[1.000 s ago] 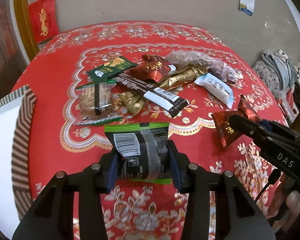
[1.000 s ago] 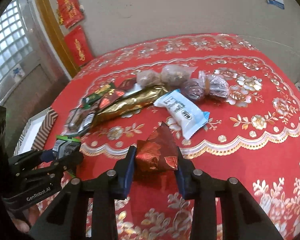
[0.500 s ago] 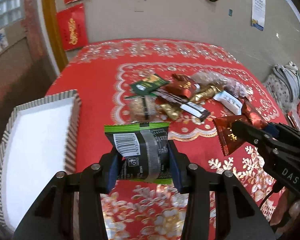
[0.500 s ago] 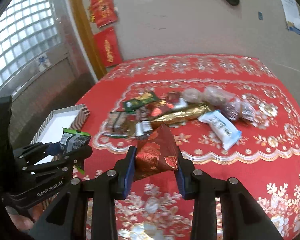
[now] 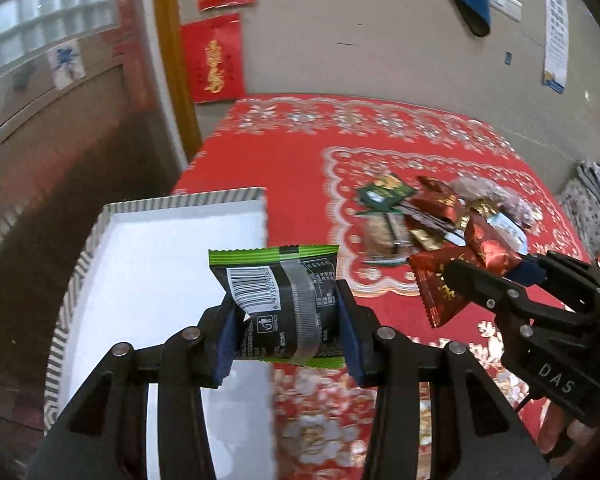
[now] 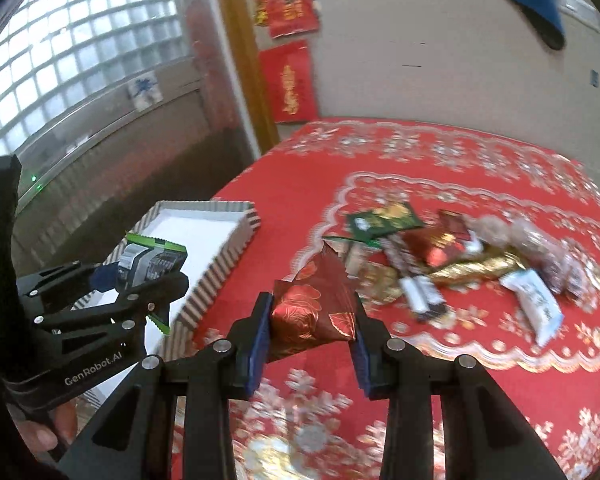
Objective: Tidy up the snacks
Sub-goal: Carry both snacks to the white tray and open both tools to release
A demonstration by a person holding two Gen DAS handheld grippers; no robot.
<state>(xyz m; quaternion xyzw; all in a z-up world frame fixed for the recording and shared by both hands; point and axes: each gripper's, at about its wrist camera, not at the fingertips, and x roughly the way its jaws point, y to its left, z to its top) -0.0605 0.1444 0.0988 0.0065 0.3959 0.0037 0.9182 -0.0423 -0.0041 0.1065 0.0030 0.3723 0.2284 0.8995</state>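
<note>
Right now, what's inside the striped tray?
Nothing visible inside the striped tray: only its bare white floor shows. The green-and-black snack packet, clamped in the left gripper, hangs over its near right part, and the gripper covers that stretch of floor, so it cannot be checked.

The surface (image 5: 300, 168) is covered by a red cloth patterned with white and gold flowers and a scalloped border. At its left edge sits a shallow tray (image 5: 80, 280) with striped walls and a white floor. Well apart from it, toward the right, snacks lie in a loose heap (image 6: 440, 256): a dark green packet (image 6: 384, 218), a red foil wrapper (image 6: 436, 246), a long gold wrapper (image 6: 480, 268), a dark bar (image 6: 414, 286) and a white packet (image 6: 538, 306).
</note>
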